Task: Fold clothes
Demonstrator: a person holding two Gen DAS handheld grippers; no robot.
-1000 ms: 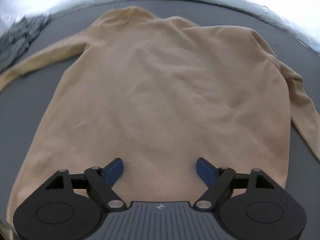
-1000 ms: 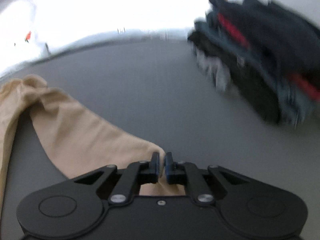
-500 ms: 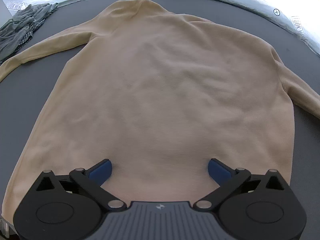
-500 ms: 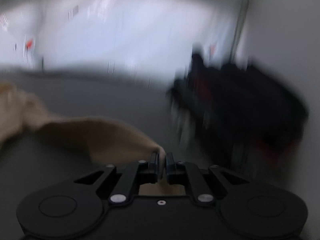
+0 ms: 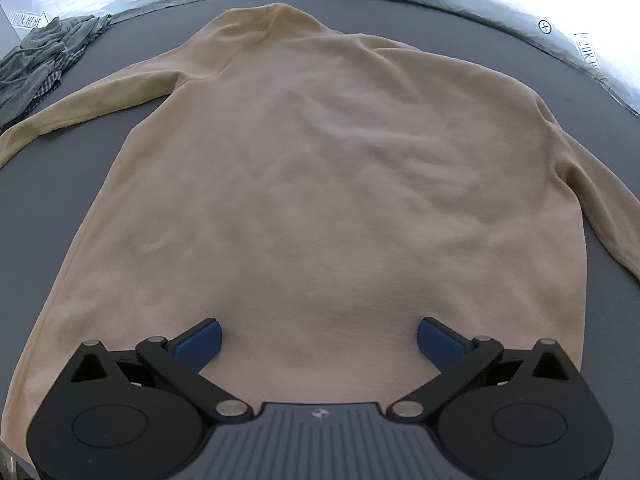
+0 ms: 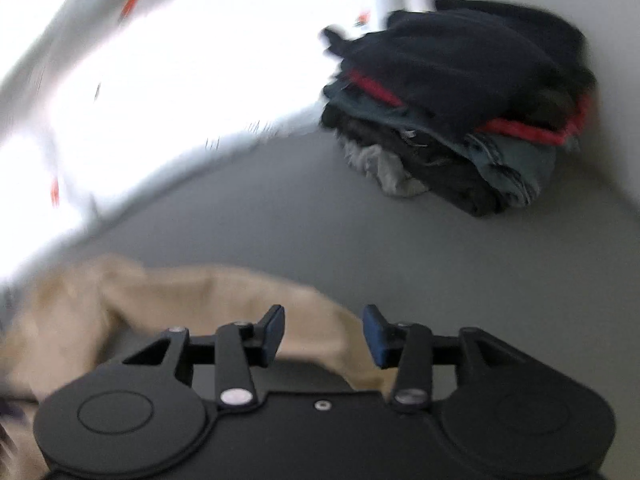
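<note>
A tan long-sleeved sweater [image 5: 320, 168] lies flat on the dark grey table [image 5: 48, 208], collar at the far side, both sleeves spread outward. My left gripper [image 5: 318, 338] is open and empty, hovering over the sweater's near hem. In the right wrist view my right gripper [image 6: 324, 334] is open, and the sweater's right sleeve [image 6: 192, 300] lies loose under and between the fingers, not pinched. The view is motion-blurred.
A crumpled grey checked garment [image 5: 44, 64] lies at the table's far left. A stack of dark folded clothes with red trim [image 6: 460, 100] sits at the far right of the table [image 6: 320, 232]. A white wall runs behind.
My right gripper, shut on the sleeve end earlier, has lifted it, swung it and opened, letting the sleeve go. My left gripper has opened wider and pulled back slightly.
</note>
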